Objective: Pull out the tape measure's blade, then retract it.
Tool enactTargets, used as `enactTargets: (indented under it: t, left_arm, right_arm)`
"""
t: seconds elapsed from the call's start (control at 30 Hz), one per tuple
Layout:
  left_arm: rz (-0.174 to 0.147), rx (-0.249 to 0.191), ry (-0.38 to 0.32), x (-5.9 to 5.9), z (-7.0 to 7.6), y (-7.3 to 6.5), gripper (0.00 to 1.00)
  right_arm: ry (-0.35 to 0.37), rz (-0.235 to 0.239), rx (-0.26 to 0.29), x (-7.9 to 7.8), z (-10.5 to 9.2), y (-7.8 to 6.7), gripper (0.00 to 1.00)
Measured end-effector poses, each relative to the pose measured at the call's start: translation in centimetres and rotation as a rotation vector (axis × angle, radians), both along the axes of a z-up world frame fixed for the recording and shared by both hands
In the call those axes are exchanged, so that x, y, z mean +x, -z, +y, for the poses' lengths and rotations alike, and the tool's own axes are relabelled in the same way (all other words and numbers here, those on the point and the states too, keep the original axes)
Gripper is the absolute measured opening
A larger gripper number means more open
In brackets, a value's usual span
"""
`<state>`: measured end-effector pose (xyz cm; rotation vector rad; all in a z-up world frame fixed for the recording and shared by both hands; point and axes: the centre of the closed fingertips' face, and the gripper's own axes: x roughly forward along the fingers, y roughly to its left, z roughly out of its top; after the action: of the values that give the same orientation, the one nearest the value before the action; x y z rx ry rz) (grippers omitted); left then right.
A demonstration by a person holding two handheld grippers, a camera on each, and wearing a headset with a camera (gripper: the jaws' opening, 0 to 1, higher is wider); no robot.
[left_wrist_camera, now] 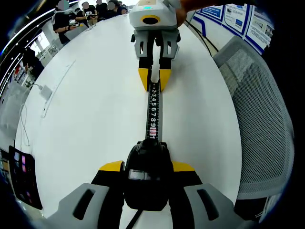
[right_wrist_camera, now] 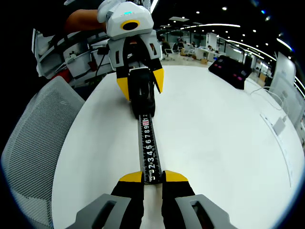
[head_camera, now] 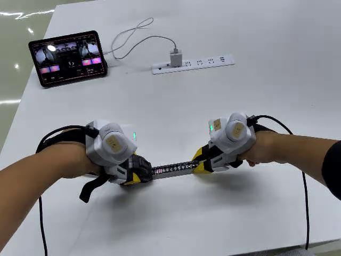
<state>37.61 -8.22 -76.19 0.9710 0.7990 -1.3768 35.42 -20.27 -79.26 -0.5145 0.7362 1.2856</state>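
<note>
- Your left tool (head_camera: 133, 177) is pinching the black tape measure case (left_wrist_camera: 147, 175), lower left of centre in the head view.
- Your right tool (head_camera: 200, 162) is pressed together on the tip of the blade (head_camera: 173, 169), which spans straight between both tools over the white counter (head_camera: 229, 213).
- A tablet (head_camera: 68, 57) and a power strip (head_camera: 194, 63) lie along the upper part of the frame.

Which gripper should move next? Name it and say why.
Probably right. The right gripper pinches the blade at its tip and can draw it out; the left gripper anchors the tape measure case.
</note>
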Motion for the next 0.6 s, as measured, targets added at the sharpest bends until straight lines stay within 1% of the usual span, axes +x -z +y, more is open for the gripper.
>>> enactTargets:
  t: [0.6]
  left_arm:
    - [-0.001, -0.003, 0.002, 0.05, 0.00, -0.04, 0.30]
  right_arm:
    - [0.009, -0.001, -0.006, -0.09, -1.01, -0.02, 0.09]
